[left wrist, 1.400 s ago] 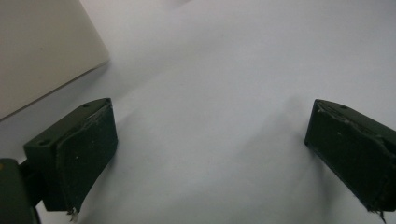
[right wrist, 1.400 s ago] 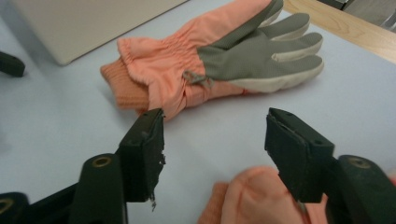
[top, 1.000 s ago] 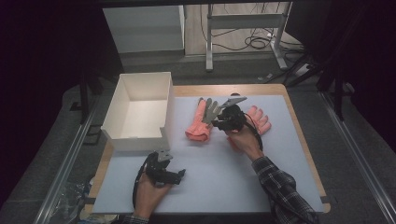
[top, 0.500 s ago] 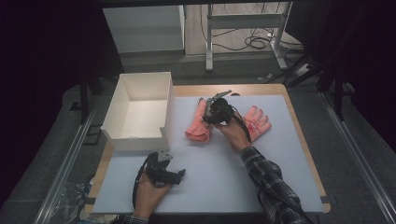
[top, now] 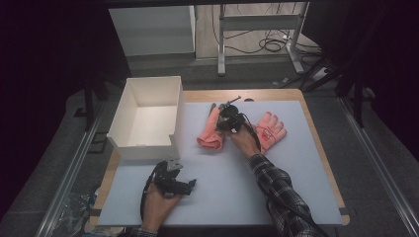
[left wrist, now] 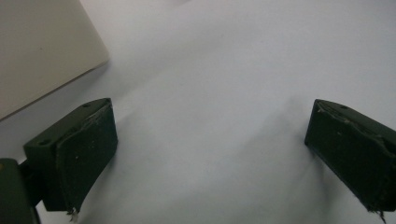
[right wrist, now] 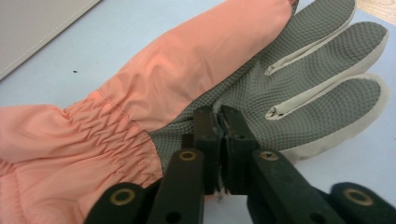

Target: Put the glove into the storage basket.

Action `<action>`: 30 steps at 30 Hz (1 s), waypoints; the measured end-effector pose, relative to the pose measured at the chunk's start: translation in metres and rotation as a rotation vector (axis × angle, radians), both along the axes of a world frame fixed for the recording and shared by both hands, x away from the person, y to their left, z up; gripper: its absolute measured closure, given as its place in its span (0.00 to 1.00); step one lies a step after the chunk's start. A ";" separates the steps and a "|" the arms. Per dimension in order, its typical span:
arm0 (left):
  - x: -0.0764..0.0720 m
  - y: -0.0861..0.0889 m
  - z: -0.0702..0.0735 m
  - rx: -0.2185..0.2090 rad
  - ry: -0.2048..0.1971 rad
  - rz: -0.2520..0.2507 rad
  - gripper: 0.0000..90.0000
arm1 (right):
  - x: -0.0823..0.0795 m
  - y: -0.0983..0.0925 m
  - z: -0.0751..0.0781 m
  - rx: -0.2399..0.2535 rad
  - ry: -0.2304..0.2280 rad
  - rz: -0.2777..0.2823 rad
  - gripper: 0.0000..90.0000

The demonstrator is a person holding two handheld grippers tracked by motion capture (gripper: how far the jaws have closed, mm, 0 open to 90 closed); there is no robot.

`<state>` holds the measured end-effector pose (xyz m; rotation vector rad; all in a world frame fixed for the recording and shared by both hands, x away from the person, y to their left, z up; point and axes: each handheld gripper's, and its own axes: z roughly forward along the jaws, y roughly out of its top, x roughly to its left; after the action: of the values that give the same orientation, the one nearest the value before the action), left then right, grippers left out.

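Observation:
Two pink gloves lie on the white mat. In the high view the left glove (top: pixel 209 136) is partly under my right gripper (top: pixel 225 121), and the other glove (top: pixel 270 129) lies to its right. In the right gripper view the near glove (right wrist: pixel 187 60) shows a pink back and a grey textured palm. My right gripper (right wrist: pixel 219 116) has just been closing, and its jaws now meet, pinching the grey palm fabric at the glove's edge. My left gripper (top: pixel 190 184) rests near the front of the mat. Its jaws (left wrist: pixel 210 149) stand wide open over bare mat.
A white open box (top: pixel 123 111) stands at the mat's left, its corner (left wrist: pixel 42 51) just beside my left gripper. The wooden table edge (top: pixel 316 143) borders the mat. Beyond the table are desk legs and cables (top: pixel 267 44) on the floor.
My right hand has moved left from between the gloves and come down onto the left glove, and its jaws have closed. The left hand has stayed put.

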<state>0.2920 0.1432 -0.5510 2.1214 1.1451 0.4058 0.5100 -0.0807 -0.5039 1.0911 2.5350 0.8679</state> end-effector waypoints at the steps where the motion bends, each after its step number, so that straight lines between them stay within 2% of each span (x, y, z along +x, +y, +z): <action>1: 0.000 0.000 0.000 0.000 0.000 0.000 0.03 | -0.001 0.000 0.002 -0.010 -0.009 0.006 0.98; 4: 0.000 0.000 0.000 0.000 0.000 -0.001 0.03 | -0.003 0.000 0.005 -0.006 -0.021 0.009 0.98; 8: 0.000 0.000 0.000 0.000 0.001 0.000 0.03 | -0.007 -0.004 0.011 0.033 -0.013 0.010 0.98; 12: 0.000 0.000 0.000 0.002 0.001 -0.001 0.03 | -0.013 -0.009 0.019 0.062 -0.023 0.021 0.99; 13: 0.000 0.000 0.000 0.002 0.001 -0.001 0.03 | -0.017 -0.012 0.024 0.085 -0.018 0.026 0.99; 20: 0.000 0.000 0.000 0.001 0.000 -0.001 0.03 | -0.033 -0.020 0.038 0.125 -0.017 0.050 0.99; 22: 0.000 0.000 0.000 0.001 0.000 -0.001 0.03 | -0.044 -0.026 0.046 0.161 -0.014 0.072 0.99; 24: 0.000 0.000 0.000 0.001 0.000 -0.001 0.03 | -0.047 -0.027 0.047 0.169 -0.015 0.078 0.99; 25: 0.000 0.000 0.000 0.002 0.000 -0.002 0.03 | -0.057 -0.031 0.052 0.184 -0.014 0.093 0.99; 28: 0.000 0.000 0.000 0.000 0.000 -0.002 0.03 | -0.065 -0.035 0.055 0.194 -0.015 0.106 0.99; 29: 0.000 0.000 0.000 0.000 0.001 -0.002 0.03 | -0.077 -0.040 0.058 0.214 -0.009 0.124 0.99; 30: 0.000 0.000 0.000 0.000 -0.001 -0.002 0.03 | -0.081 -0.042 0.059 0.219 -0.008 0.130 0.99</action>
<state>0.2921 0.1433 -0.5511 2.1222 1.1421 0.4060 0.4294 -0.1224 -0.4450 0.9865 2.5746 1.2060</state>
